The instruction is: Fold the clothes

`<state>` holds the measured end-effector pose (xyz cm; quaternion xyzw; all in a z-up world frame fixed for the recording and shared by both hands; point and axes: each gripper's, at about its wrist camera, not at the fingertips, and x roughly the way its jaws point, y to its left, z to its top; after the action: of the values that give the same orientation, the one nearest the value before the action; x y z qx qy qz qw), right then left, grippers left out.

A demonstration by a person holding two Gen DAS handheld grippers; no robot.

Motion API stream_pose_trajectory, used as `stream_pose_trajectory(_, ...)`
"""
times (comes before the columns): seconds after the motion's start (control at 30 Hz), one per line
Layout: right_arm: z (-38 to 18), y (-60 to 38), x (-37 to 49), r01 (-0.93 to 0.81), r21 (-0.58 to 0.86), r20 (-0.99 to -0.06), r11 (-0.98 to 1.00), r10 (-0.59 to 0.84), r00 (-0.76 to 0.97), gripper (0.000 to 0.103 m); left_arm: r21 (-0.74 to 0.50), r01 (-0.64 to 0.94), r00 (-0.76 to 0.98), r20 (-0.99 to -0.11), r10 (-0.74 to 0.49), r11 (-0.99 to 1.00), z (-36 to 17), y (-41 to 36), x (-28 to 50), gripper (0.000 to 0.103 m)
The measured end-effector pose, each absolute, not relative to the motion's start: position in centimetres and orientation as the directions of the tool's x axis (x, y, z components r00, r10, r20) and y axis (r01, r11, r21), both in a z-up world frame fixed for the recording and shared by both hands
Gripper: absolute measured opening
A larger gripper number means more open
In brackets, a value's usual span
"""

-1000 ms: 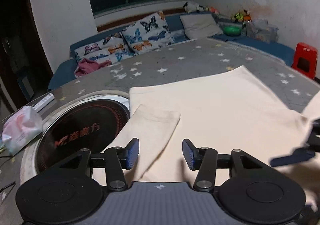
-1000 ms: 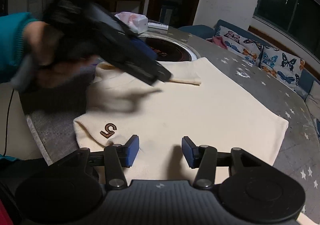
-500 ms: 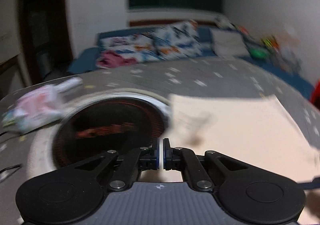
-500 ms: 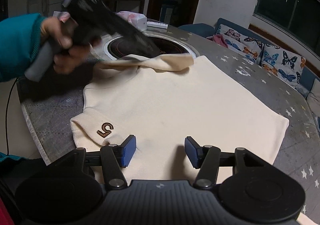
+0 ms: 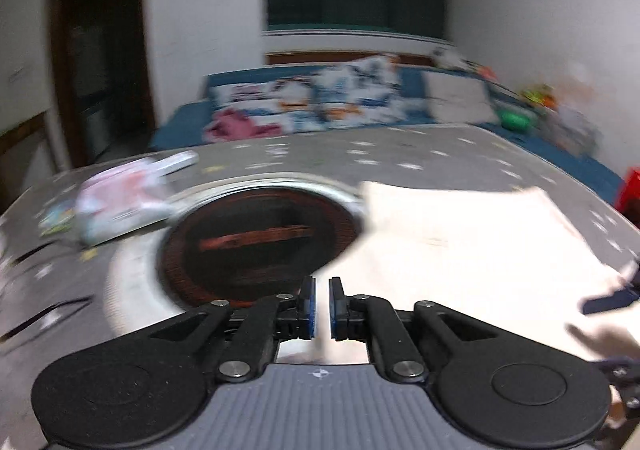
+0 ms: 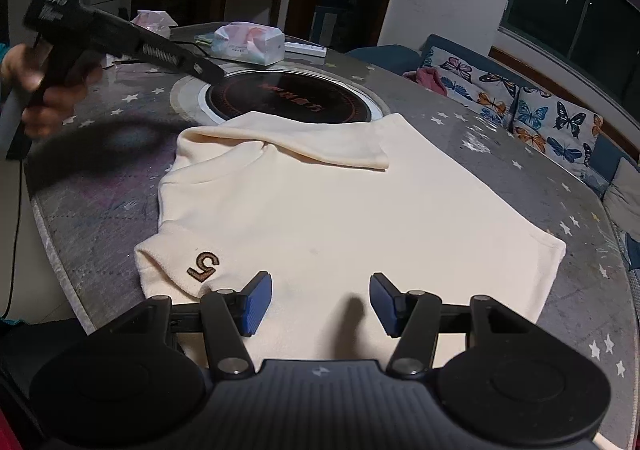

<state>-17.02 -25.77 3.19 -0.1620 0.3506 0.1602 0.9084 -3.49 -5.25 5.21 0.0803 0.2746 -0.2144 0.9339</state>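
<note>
A cream sweater (image 6: 340, 209) lies flat on the round grey starred table (image 6: 100, 217); it also shows blurred in the left wrist view (image 5: 480, 250). One sleeve (image 6: 320, 145) is folded across its far side. The near sleeve cuff with a brown "5" mark (image 6: 204, 264) lies by my right gripper (image 6: 320, 304), which is open and empty just above the sweater's near edge. My left gripper (image 5: 322, 304) is nearly shut with nothing between its jaws, raised over the table's left side; it shows in the right wrist view (image 6: 120, 29) above the table, apart from the sweater.
A round black cooktop (image 6: 288, 97) is set in the table's middle, touching the sweater's far edge. A tissue pack (image 6: 248, 41) and a white remote (image 6: 304, 48) lie beyond it. A blue sofa with butterfly pillows (image 6: 532, 109) runs along the wall.
My left gripper shut on the sleeve, carried it across the sweater, let it go and has pulled back to the left and up. My right gripper has stayed open in place.
</note>
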Motion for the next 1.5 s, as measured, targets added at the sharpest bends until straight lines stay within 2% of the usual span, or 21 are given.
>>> stream_pose_trajectory(0.13,3.6,-26.3,-16.9,-0.392,-0.178,-0.680,0.903,0.175,0.713,0.055,0.080,0.518,0.727,-0.566,-0.389,0.851,4.4,-9.5,-3.0,0.035)
stream_pose_trajectory(0.4,4.1,-28.5,-15.7,-0.312,-0.134,-0.662,0.941,0.149,0.735,0.055,0.126,0.574,0.682,-0.621,-0.387,0.809,2.6,-15.4,0.0,0.036)
stream_pose_trajectory(0.47,4.1,-28.9,-15.6,-0.300,-0.128,-0.659,0.946,0.145,0.738,0.055,0.128,0.576,0.672,-0.636,-0.379,0.807,1.9,-16.0,0.8,0.034)
stream_pose_trajectory(0.5,4.1,-29.2,-15.5,-0.292,-0.125,-0.658,0.948,0.141,0.739,0.055,0.129,0.576,0.668,-0.643,-0.374,0.807,1.6,-16.3,1.1,0.022)
stream_pose_trajectory(0.53,4.1,-29.5,-15.5,-0.287,-0.124,-0.658,0.950,0.137,0.740,0.055,0.125,0.568,0.671,-0.642,-0.370,0.814,1.5,-16.1,1.4,0.015)
stream_pose_trajectory(0.6,4.1,-29.9,-15.4,-0.277,-0.123,-0.658,0.953,0.130,0.742,0.055,0.105,0.535,0.691,-0.626,-0.362,0.839,2.1,-14.7,1.6,0.007)
stream_pose_trajectory(0.67,4.1,-30.2,-15.3,-0.266,-0.122,-0.657,0.956,0.123,0.744,0.055,0.084,0.501,0.709,-0.611,-0.352,0.862,2.7,-13.3,1.9,0.005)
stream_pose_trajectory(1.0,4.6,-31.0,-14.4,-0.221,-0.107,-0.643,0.969,0.102,0.759,0.055,-0.032,0.323,0.794,-0.534,-0.289,0.946,5.5,-6.4,3.1,0.003)
stream_pose_trajectory(1.23,5.1,-30.5,-13.9,-0.224,-0.109,-0.634,0.969,0.106,0.766,0.055,-0.093,0.113,0.860,-0.489,-0.144,0.989,6.5,2.4,1.9,0.003)
stream_pose_trajectory(1.5,5.0,-32.1,-13.0,-0.150,-0.050,-0.645,0.987,0.082,0.760,0.055,-0.076,-0.025,0.808,-0.589,-0.025,0.997,2.4,9.1,-0.5,0.004)
